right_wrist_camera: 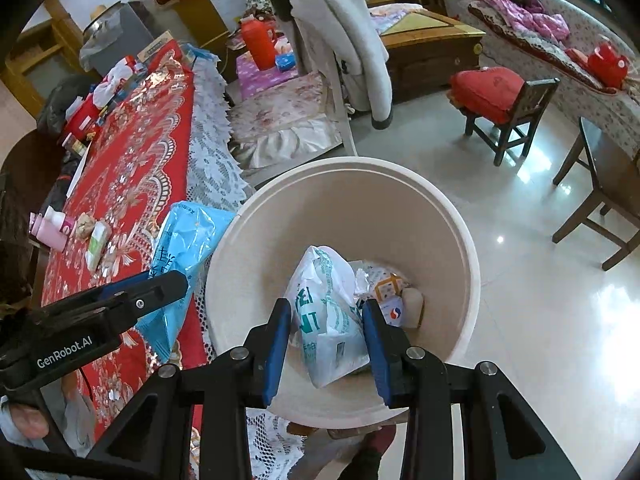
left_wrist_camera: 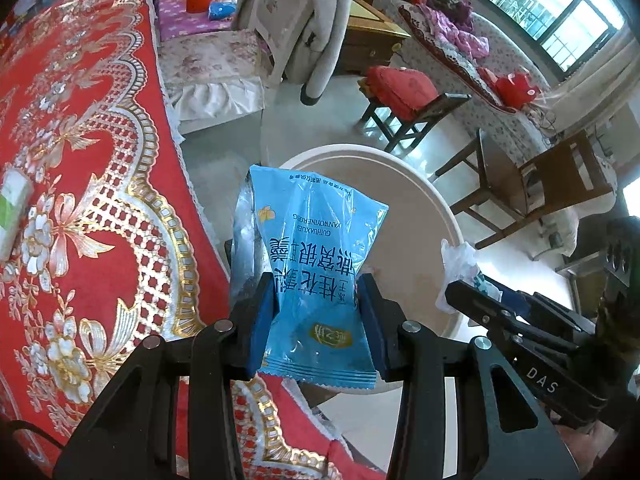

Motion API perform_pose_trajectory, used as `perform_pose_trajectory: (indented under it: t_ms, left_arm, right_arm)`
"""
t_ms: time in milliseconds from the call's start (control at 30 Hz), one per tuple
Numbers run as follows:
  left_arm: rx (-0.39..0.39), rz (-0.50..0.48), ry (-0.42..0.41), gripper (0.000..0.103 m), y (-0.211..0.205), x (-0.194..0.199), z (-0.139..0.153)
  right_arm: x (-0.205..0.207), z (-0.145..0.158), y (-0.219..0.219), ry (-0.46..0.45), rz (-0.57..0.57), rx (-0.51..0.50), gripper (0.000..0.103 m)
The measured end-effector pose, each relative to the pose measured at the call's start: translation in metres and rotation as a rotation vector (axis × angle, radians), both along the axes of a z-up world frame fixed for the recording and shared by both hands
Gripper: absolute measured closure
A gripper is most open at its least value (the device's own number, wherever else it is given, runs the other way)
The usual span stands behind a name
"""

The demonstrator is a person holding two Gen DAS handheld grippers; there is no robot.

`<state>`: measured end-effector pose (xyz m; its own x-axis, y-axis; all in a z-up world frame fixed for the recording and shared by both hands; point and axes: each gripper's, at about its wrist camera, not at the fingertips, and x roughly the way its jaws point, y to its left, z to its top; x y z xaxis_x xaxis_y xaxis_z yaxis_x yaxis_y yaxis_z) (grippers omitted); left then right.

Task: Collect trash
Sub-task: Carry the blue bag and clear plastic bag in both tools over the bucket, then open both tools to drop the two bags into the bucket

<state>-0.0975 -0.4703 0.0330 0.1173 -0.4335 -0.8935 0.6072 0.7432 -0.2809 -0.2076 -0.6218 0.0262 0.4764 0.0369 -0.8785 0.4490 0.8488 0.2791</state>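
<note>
My left gripper is shut on a light blue snack wrapper, held upright at the table's edge, partly over the cream bin. In the right wrist view the same blue wrapper and the left gripper hang just left of the bin's rim. My right gripper is shut on a white plastic bag with green print, held over the bin's opening. That white bag shows at the right gripper's tip in the left wrist view. Paper scraps lie at the bin's bottom.
A table under a red and gold cloth with a lace edge stands left of the bin. On it lie a green and white pack and a pink bottle. Wooden chairs stand on the shiny tiled floor.
</note>
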Motion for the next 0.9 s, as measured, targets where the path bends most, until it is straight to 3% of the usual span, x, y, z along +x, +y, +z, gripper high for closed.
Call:
perform_pose_trajectory:
  t_ms: [233,400,500,900]
  left_arm:
    - [0.001,0.011,0.016,0.063,-0.007,-0.001,-0.005]
    - [-0.017,0.025,0.031,0.058,-0.007,0.0,-0.005]
    - [-0.03,0.027,0.047,0.053,-0.008,0.0,-0.005]
    - [-0.05,0.013,0.064,0.044,-0.009,0.001,-0.003]
  right_arm:
    - [0.006,-0.005,-0.008,0.01,0.009,0.006,0.068]
    - [0.01,-0.009,-0.012,0.021,0.014,0.011,0.067]
    - [0.011,-0.009,-0.014,0.025,0.015,0.007,0.059]
    - [0.013,-0.015,-0.024,0.047,0.014,0.031,0.058]
